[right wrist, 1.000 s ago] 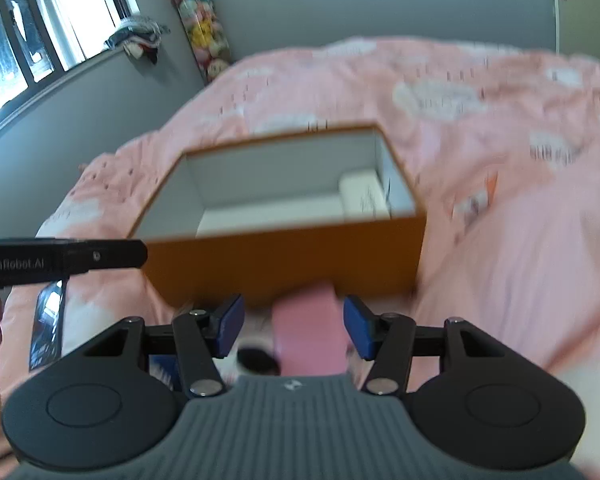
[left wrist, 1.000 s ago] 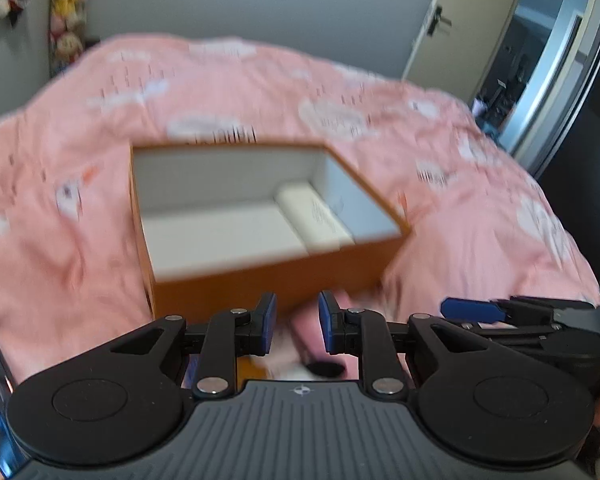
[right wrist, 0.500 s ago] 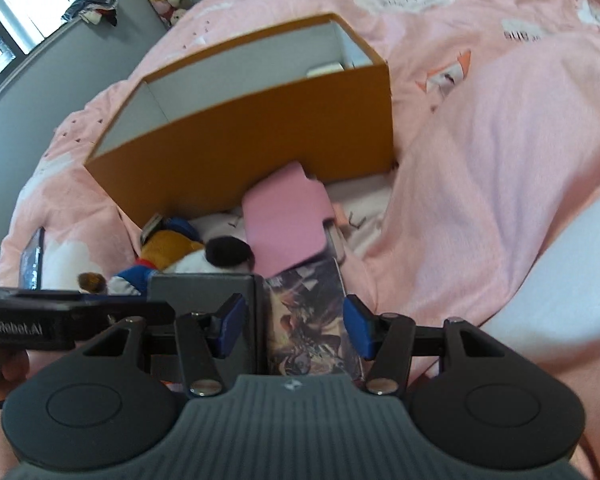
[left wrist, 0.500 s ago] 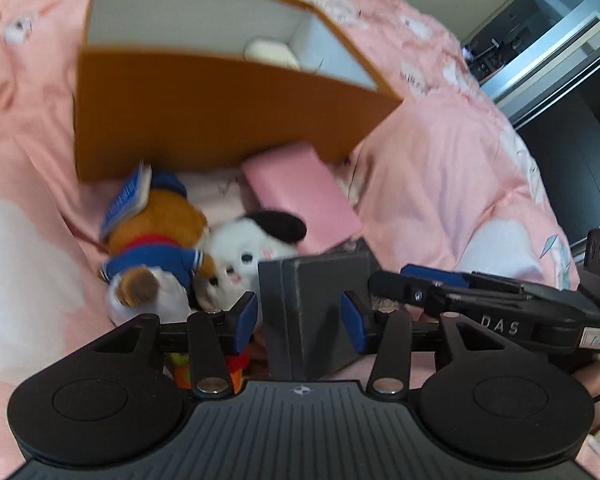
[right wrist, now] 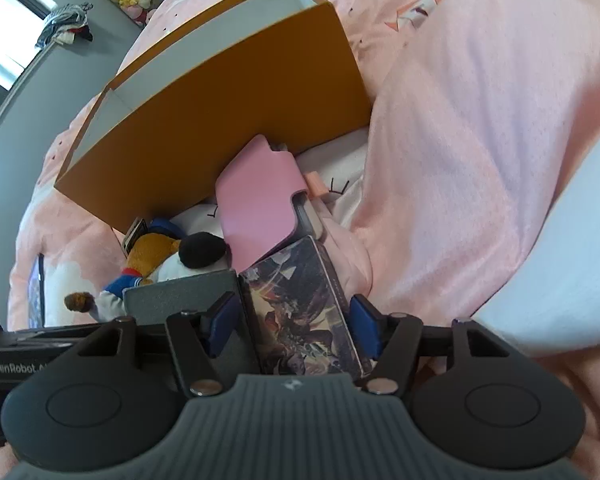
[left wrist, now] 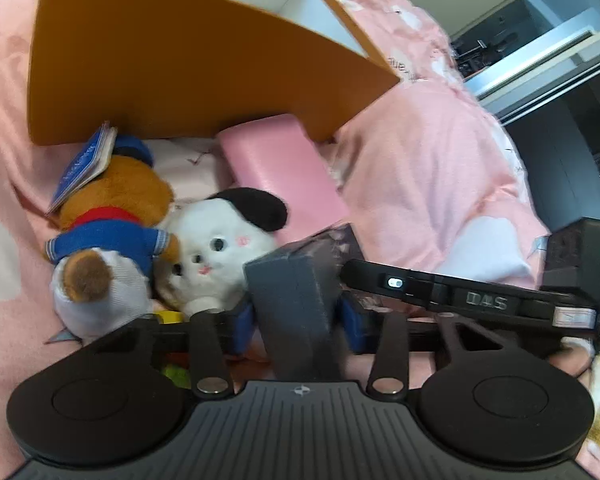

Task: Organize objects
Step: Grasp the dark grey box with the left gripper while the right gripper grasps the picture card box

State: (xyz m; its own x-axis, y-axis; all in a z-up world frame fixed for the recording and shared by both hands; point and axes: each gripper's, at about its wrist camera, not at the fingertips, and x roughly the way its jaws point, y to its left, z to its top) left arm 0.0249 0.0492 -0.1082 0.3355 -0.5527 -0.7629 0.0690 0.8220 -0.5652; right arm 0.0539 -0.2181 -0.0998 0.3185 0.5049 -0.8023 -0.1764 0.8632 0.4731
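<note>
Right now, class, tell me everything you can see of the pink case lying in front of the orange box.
The pink case is a flat, smooth wallet-style cover, leather-like, with rounded corners. A notch in one edge shows a grey device inside, and a small pink tab sticks out beside it. It lies tilted on the pink bedding, its far end against the orange box. Its near end touches the illustrated box, and the white plush's black ear presses against its side.

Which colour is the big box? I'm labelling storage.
Orange outside, white inside; the box shows best in the right wrist view.
</note>
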